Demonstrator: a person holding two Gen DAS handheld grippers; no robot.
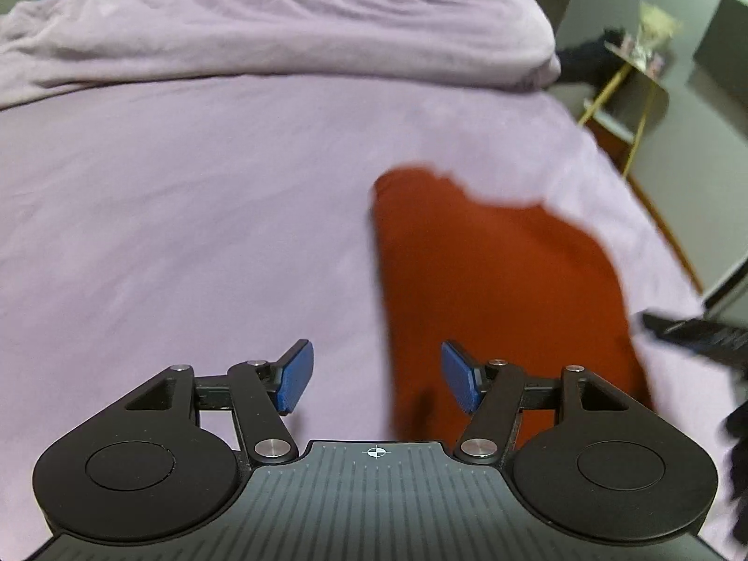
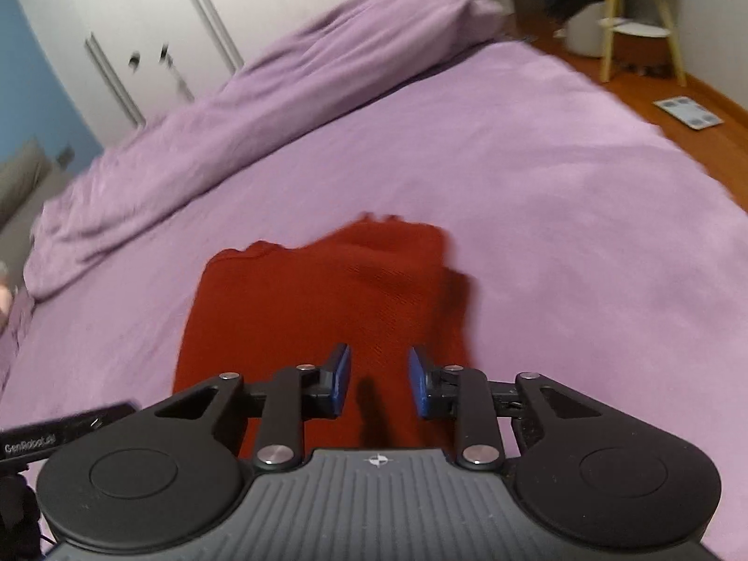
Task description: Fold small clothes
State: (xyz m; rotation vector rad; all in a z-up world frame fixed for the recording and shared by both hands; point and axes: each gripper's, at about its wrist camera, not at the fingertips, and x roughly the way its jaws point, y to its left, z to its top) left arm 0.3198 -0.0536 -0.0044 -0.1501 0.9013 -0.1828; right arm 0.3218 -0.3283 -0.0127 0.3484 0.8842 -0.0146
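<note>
a red knitted garment [image 2: 322, 308] lies flat on the lilac bed sheet [image 2: 561, 215], folded into a rough rectangle with a ragged, wavy far edge. in the left wrist view the same garment [image 1: 495, 290] sits to the right of centre, its near end running under the right side of that gripper's frame.

the left gripper [image 1: 377, 376] hangs above the bed with its blue pads [image 1: 294, 376] spread wide and nothing between them; the left pad is over bare sheet, the right pad over the red cloth. whether the pads touch the fabric cannot be told.

the right gripper [image 2: 378, 383] is held directly above the near part of the garment, its blue pads [image 2: 340, 381] parted with a clear gap and gripping nothing. a dark shadow falls on the cloth between them.

a bunched lilac duvet [image 1: 280, 32] lies along the far side of the bed [image 1: 163, 215], well apart from the garment. beyond it stand white wardrobe doors [image 2: 154, 32]. on the wooden floor [image 2: 701, 140] beside the bed are a yellow-legged side table [image 2: 645, 14] with a dark heap near it, and a flat bathroom scale [image 2: 687, 112]. no box, basket or other container can be made out near the garment; both pictures are blurred.
</note>
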